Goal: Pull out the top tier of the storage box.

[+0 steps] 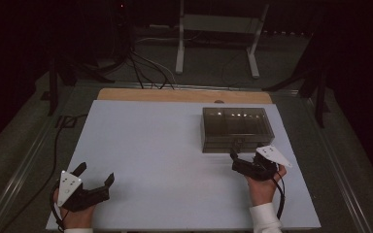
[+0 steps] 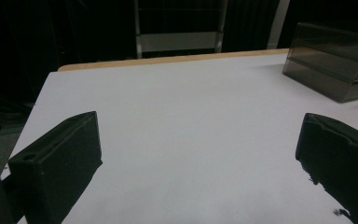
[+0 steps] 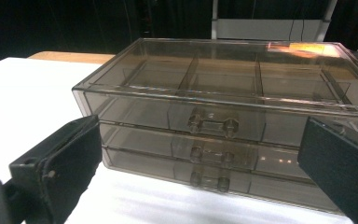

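Your right gripper point(image 1: 241, 156), jaws wide, approaches the drawer box point(image 3: 223, 126); next, probably pinch a handle point(image 3: 213, 124). Left gripper point(image 1: 95, 174) idles wide.

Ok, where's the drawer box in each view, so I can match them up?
High view: the drawer box sits right of centre on the white table, just ahead of the right gripper.
Left gripper view: at the upper right edge.
Right gripper view: centre, close up, between the open jaws.
Shared landmark: the table's wooden far edge.
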Tool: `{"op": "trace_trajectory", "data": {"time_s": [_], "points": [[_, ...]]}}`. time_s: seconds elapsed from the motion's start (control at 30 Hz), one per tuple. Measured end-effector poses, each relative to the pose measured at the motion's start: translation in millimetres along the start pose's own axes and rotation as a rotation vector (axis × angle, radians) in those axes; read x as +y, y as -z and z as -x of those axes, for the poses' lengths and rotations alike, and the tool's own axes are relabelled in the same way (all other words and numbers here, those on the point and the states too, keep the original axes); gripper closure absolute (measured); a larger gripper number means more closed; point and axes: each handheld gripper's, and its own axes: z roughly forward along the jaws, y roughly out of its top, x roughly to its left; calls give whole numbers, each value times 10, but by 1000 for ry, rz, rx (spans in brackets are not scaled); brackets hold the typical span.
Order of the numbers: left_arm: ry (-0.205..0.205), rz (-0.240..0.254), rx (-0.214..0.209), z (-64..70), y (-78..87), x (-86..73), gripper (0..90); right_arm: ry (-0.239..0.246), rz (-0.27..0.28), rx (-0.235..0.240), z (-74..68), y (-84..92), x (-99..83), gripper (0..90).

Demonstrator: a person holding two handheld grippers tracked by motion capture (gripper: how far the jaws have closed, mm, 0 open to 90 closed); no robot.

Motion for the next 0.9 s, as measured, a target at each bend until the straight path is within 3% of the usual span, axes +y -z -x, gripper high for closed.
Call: {"op": "trace_trajectory", "data": {"time_s": [0.9], "points": [[2, 1, -3, 1, -6, -2, 12, 10, -39, -43, -49, -298, 11, 0]]}}
